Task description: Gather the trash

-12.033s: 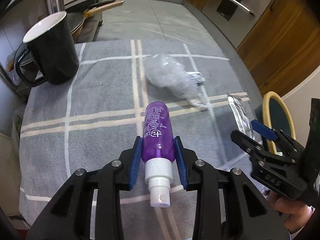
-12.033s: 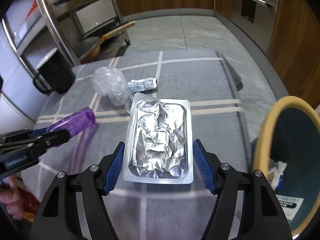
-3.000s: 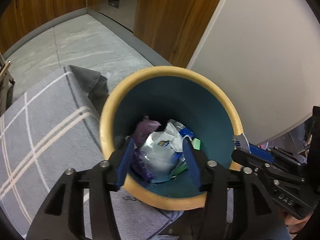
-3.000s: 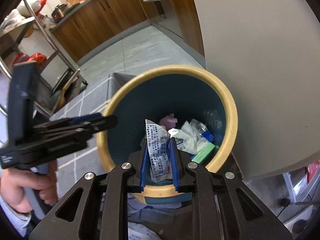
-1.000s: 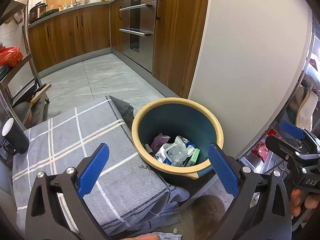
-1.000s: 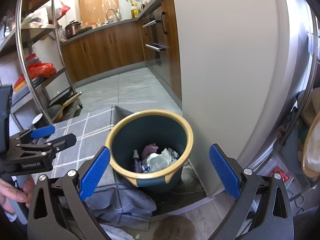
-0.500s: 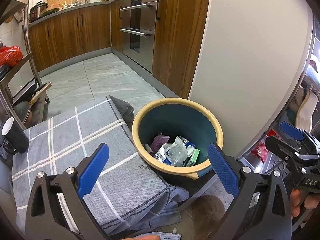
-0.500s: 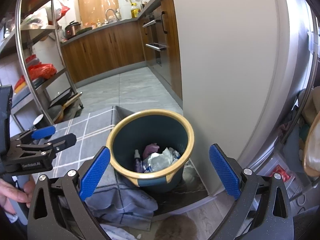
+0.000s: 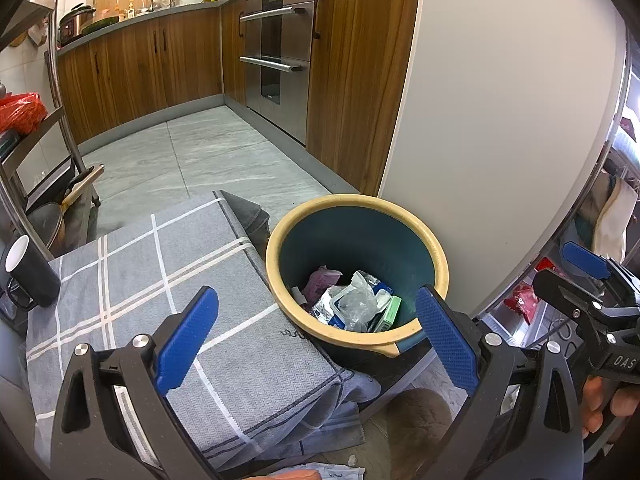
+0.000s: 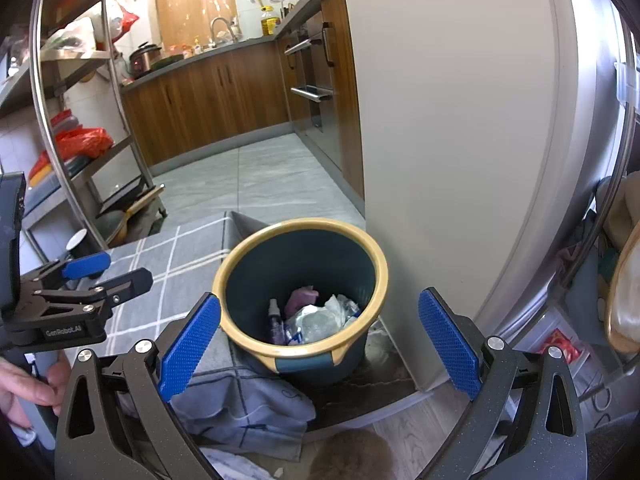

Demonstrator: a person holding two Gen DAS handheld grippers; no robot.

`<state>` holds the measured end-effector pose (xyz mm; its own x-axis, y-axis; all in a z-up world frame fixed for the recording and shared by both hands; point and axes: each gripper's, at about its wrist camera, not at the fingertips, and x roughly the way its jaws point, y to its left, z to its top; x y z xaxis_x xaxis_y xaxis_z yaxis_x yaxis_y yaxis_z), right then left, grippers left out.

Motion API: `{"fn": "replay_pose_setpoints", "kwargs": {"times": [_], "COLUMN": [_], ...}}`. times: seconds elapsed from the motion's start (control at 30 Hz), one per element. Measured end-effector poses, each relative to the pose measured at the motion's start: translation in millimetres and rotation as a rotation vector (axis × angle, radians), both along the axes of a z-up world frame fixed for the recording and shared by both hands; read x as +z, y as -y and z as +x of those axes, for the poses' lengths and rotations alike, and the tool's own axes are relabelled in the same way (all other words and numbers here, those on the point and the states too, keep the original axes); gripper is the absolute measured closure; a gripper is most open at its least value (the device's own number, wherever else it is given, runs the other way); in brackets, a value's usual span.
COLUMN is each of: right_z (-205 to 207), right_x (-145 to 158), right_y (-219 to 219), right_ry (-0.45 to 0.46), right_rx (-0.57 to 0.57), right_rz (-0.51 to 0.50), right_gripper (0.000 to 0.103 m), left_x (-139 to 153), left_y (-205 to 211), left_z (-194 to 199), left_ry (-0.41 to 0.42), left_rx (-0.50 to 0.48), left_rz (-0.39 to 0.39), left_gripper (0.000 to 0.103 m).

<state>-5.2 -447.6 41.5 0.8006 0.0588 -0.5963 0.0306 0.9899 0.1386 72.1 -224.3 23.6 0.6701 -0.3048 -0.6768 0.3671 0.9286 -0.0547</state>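
My left hand-held gripper (image 9: pixel 316 328) is released, blue pads spread wide with nothing between them, and my right hand-held gripper (image 10: pixel 318 334) is just as wide and empty. Both hang above the bin (image 9: pixel 434 248), a dark teal bucket with a yellow rim standing on the floor just beside the grey checked cloth (image 9: pixel 160 264) that covers the desk. The trash (image 9: pixel 352 304) lies at the bottom of the bin: a purple spray bottle (image 10: pixel 275 326) leaning against the wall, a pink-purple crumpled piece, clear plastic, a foil tray and a green carton. They overlap so much that I cannot separate every piece, and the near rim hides whatever lies closest to me. A black mug (image 9: pixel 30 276) stands at the cloth's far left edge, partly cut off. My fingers on the right grip show only at the frame's border. A brownish, blurred shape on the floor below the bin I cannot identify.
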Motion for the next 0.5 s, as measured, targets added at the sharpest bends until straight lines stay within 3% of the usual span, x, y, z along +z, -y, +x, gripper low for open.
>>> {"fn": "replay_pose_setpoints", "kwargs": {"times": [0.5], "right_z": [-0.2], "right_x": [0.2], "right_y": [0.0], "right_ry": [0.000], "right_rx": [0.001], "right_rz": [-0.001], "right_gripper": [0.005], "left_x": [0.0], "left_y": [-0.5], "left_z": [0.3], "left_ry": [-0.001], "left_rx": [0.002], "left_rz": [0.002], "left_gripper": [0.006]}}
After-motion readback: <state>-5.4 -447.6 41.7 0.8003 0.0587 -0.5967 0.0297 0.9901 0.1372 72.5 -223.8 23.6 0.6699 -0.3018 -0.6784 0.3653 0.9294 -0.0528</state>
